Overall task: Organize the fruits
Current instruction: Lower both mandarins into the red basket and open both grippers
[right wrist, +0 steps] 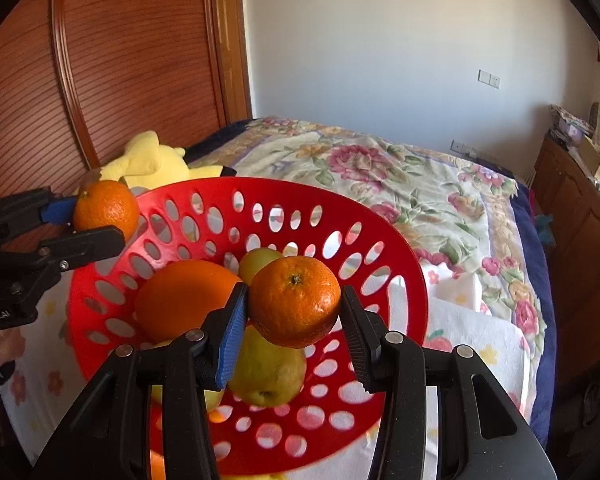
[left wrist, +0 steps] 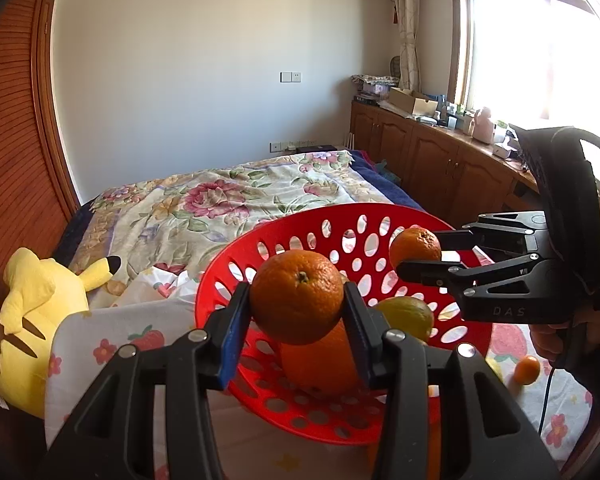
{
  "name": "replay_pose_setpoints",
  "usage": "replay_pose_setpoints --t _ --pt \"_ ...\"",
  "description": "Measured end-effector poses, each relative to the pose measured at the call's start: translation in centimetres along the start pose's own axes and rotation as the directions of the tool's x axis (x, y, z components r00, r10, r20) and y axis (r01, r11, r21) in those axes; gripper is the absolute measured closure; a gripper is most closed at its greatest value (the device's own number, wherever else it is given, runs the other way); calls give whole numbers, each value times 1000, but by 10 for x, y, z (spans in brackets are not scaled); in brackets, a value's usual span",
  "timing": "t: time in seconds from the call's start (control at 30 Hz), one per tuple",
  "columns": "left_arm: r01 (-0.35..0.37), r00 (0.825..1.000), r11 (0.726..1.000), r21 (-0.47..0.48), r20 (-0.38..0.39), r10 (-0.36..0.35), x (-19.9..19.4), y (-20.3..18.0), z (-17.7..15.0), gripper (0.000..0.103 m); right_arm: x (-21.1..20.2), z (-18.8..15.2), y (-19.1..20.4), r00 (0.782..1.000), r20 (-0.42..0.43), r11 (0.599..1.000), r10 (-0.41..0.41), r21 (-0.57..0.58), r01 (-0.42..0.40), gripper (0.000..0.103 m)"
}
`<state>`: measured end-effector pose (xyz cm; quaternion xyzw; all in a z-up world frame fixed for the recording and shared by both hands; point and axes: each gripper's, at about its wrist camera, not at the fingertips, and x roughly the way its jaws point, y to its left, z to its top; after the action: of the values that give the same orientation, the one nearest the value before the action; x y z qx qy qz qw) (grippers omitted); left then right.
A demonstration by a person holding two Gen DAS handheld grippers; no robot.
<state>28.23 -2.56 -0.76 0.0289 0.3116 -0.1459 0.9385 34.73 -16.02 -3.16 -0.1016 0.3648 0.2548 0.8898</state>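
The left gripper (left wrist: 296,300) clamps an orange (left wrist: 296,296) between its pads, above the near rim of the red basket (left wrist: 236,256). The right gripper (right wrist: 294,312) clamps a second orange (right wrist: 294,302) over the middle of the basket. Each gripper shows in the other's view: "DAS" is moulded on the right one's body, and "Robot.AI" reads on the left one's, its start cut off.

In the basket lie one large orange fruit (right wrist: 180,300) and at least two yellow-green fruits (right wrist: 268,372), one (right wrist: 258,264) at the back. A small orange fruit (left wrist: 526,370) lies outside it on the cloth (left wrist: 100,344), near the hand holding the right gripper.

The perforated basket stands on a white cloth printed with strawberries and flowers, spread over a bed with a floral quilt (left wrist: 228,200). One yellow plush toy (left wrist: 32,320) lies at the bedside by a slatted wooden door (right wrist: 132,52). Wooden cabinets (left wrist: 432,156) run under a bright window (left wrist: 540,40), their top cluttered with boxes.
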Motion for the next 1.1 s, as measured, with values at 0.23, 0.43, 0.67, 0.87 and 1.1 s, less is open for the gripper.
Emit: replay_pose_setpoints --t 0.23,0.43,0.67,0.87,1.1 --pt "-18 1000 1000 10 -20 19 10 7 4 59 11 -1 -4 1000 -29 1000 -11 19 11 56" --pt "-40 998 999 24 -53 41 18 4 10 59 14 -2 -4 999 -38 1000 -19 21 19 56" --pt "-9 998 1000 20 -69 10 24 -3 18 59 7 -1 -4 1000 -18 999 -20 28 21 52" --pt "-16 994 1000 7 -106 17 37 -1 19 58 2 -8 -8 1000 -13 999 -23 37 24 51" --pt "-22 993 1000 14 -113 24 41 -6 19 58 -10 -8 -3 1000 10 999 -11 31 11 48"
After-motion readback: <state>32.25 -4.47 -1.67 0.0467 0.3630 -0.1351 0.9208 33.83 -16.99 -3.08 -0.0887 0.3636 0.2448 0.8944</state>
